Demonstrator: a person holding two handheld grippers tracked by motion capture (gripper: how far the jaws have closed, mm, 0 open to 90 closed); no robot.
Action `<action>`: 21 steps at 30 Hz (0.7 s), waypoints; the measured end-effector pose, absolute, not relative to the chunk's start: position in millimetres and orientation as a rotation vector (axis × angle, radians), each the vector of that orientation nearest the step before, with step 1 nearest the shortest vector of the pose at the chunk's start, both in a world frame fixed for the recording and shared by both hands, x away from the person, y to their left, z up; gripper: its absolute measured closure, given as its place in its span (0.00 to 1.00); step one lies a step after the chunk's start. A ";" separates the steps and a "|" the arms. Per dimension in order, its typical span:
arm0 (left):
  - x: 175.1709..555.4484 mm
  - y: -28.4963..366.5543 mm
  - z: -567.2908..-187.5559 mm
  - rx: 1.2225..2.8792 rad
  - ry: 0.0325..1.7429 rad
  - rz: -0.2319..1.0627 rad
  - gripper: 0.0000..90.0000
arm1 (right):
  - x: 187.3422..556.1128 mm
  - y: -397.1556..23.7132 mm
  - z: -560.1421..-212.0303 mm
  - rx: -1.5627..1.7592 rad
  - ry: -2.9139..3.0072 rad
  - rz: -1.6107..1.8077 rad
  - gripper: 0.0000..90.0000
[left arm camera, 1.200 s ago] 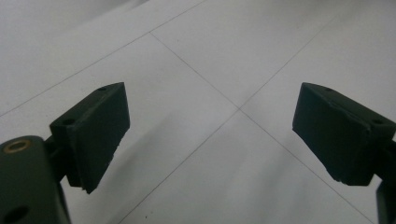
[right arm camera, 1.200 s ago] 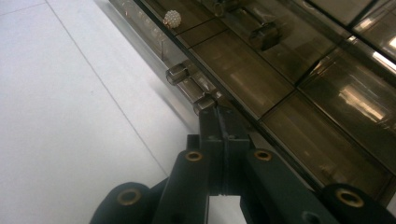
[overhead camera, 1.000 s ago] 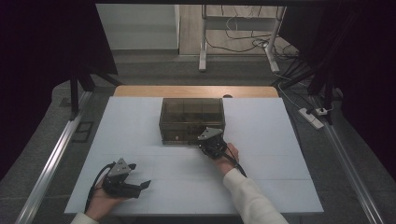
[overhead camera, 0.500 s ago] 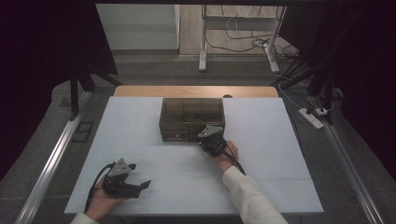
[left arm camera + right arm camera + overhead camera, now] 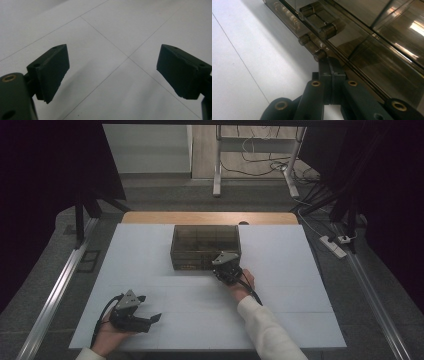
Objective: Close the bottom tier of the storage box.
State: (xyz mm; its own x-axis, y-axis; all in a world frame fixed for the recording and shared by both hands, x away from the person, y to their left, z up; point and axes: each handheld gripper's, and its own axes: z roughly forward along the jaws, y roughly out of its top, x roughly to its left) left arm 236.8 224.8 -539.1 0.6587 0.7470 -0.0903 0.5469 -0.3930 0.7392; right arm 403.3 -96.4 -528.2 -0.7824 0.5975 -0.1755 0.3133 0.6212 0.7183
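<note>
The left gripper (image 5: 150,319) lies low over the white table top (image 5: 150,250) at the near left, held in the person's left hand (image 5: 107,336), with its jaws pointing to the right. In the left gripper view its two black pads (image 5: 51,71) stand wide apart, and between them there is nothing but bare white sheet crossed by thin seam lines. A dark cable loops from the back of this gripper towards the near edge of the table.

Well to the right and farther from the person stands a smoky, see-through plastic box (image 5: 205,245) with a lid and inner dividers. It sits near the middle of the table, well apart from the left gripper and right in front of the right one.

The right gripper (image 5: 220,266) is at the box's near right corner, held by the right hand (image 5: 241,284) in a white sleeve, with the grey three-cornered plate on top. In the right gripper view its jaws are pressed flat together with nothing between them, and their joined tip (image 5: 331,65) is up against the lower edge of the box's near wall, just beside one of the small round latch pieces (image 5: 316,51) on that wall. Whether the tip actually touches the box I cannot tell.
</note>
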 end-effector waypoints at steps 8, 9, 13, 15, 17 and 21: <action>236.7 225.3 -538.9 2.100 0.998 0.331 0.12 | 403.3 -95.9 -529.3 0.726 2.448 0.968 0.99; 236.7 225.3 -539.0 2.098 0.999 0.332 0.12 | 403.2 -96.0 -529.2 0.727 2.447 0.965 0.99; 236.7 225.8 -539.1 2.098 1.001 0.333 0.12 | 400.7 -98.5 -525.4 0.733 2.449 0.969 0.99; 237.3 226.0 -539.6 2.100 1.004 0.333 0.12 | 398.4 -100.6 -521.6 0.735 2.448 0.979 0.99; 237.3 225.9 -539.6 2.101 1.003 0.334 0.12 | 396.0 -102.7 -518.3 0.733 2.455 0.981 0.98; 237.3 225.8 -539.2 2.099 1.001 0.335 0.12 | 391.9 -104.6 -515.5 0.744 2.488 0.992 0.77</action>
State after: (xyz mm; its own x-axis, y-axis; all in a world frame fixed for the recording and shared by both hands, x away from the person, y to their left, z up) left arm 237.3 225.8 -539.2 0.6563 0.7495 -0.0863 0.5464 -0.3934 0.7394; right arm 391.9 -104.6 -515.5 -0.7968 0.5898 -0.1314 0.3375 0.6148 0.7129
